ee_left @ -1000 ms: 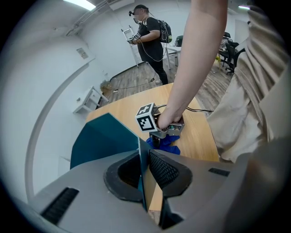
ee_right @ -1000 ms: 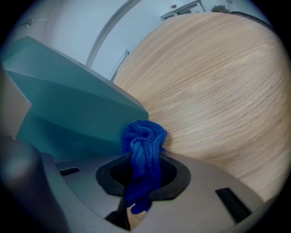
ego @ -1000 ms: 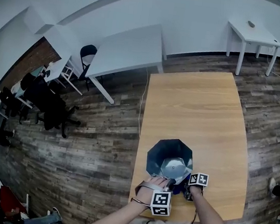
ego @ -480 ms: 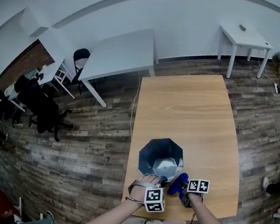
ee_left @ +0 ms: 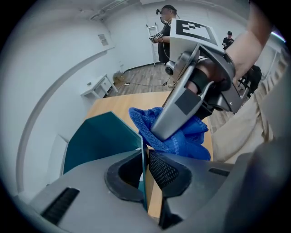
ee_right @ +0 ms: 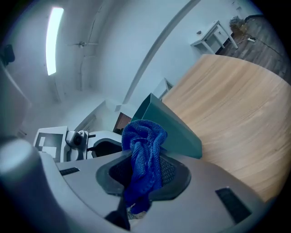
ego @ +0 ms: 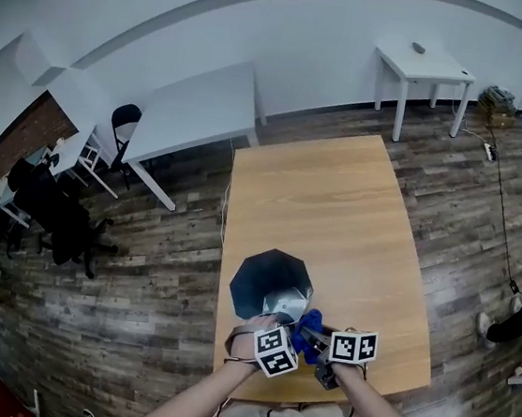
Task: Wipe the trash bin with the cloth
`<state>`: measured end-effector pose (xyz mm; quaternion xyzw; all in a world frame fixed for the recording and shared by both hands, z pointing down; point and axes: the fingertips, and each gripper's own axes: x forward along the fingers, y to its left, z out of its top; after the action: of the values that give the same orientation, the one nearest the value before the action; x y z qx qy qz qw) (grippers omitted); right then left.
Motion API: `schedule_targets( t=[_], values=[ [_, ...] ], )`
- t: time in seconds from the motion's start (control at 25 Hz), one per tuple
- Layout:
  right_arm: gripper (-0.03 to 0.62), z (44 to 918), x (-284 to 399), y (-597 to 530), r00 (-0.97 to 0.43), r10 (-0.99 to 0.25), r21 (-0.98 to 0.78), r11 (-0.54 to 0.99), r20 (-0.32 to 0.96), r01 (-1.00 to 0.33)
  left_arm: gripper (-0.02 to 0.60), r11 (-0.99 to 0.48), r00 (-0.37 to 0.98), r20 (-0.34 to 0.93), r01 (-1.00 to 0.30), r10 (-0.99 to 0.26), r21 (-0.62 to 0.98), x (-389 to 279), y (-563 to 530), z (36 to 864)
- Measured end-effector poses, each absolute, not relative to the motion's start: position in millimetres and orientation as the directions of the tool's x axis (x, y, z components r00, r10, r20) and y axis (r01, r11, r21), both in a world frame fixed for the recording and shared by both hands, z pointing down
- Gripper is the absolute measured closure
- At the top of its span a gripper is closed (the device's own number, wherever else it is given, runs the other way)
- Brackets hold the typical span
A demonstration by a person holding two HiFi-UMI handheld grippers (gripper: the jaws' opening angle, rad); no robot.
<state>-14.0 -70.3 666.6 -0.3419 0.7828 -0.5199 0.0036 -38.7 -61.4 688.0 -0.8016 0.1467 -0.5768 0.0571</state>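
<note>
- Right gripper [ee_right: 143, 177]: jaws clamped on the bunched blue cloth [ee_right: 144, 145], so that a free wad projects ahead of them for wiping.
- Left gripper [ee_left: 145, 164]: jaws, having just closed further, pinch the thin wall of the trash bin [ee_left: 97, 139], presumably to steady it against wiping force.
- The trash bin stands at the near end of the wooden table [ego: 337, 203], with the cloth just beside its rim.

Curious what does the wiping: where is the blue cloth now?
The blue cloth is pinched in the jaws of the right gripper, beside the near rim of the trash bin, at the near end of the wooden table, low in the head view.
</note>
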Motion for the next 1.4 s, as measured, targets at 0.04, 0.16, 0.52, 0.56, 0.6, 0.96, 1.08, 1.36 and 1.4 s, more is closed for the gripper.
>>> schedule_targets(
  t=[0.04,0.16,0.52,0.56,0.6,0.96,1.08,1.36,1.4],
  values=[
    [0.51,664.3,-14.2,-69.1,-0.764,-0.544,-0.814,0.229,0.348,-0.533,0.538,-0.953,0.308,0.904,-0.159,-0.296,-0.258,-37.0,-60.0,685.5],
    [0.51,660.8,-14.0,-63.1,-0.764,-0.548,-0.817,0.231,0.34,-0.529,0.515,-0.96,0.343,0.897,-0.1,-0.28,-0.262,-41.2,-52.3,678.5],
    [0.51,646.1,-19.5,-51.7,-0.776,-0.543,-0.82,0.25,0.321,-0.515,0.478,-0.935,0.264,0.902,0.001,-0.342,-0.355,-80.7,-47.5,692.7],
    [0.51,645.6,-20.7,-53.9,-0.772,-0.544,-0.816,0.25,0.327,-0.522,0.479,-0.932,0.262,0.9,0.009,-0.347,-0.362,-80.6,-46.9,692.9],
    [0.51,646.2,-21.8,-56.1,-0.769,-0.546,-0.814,0.245,0.333,-0.526,0.487,-0.93,0.259,0.9,0.018,-0.351,-0.367,-80.1,-46.2,692.8],
    [0.51,673.9,-22.6,-72.5,-0.739,-0.551,-0.807,0.184,0.388,-0.561,0.509,-0.938,0.273,0.906,0.026,-0.325,-0.344,-75.7,-45.5,694.7],
    [0.51,689.7,-23.6,-73.2,-0.735,-0.538,-0.803,0.164,0.414,-0.572,0.509,-0.939,0.277,0.905,0.033,-0.322,-0.344,-76.5,-44.0,694.1],
    [0.51,734.2,-28.1,-77.0,-0.732,-0.488,-0.796,0.116,0.475,-0.594,0.509,-0.942,0.286,0.908,0.045,-0.307,-0.333,-77.2,-45.0,691.9],
    [0.51,741.9,-28.7,-77.9,-0.731,-0.48,-0.794,0.108,0.486,-0.599,0.511,-0.943,0.287,0.909,0.048,-0.303,-0.33,-77.5,-45.5,692.0]
  ],
)
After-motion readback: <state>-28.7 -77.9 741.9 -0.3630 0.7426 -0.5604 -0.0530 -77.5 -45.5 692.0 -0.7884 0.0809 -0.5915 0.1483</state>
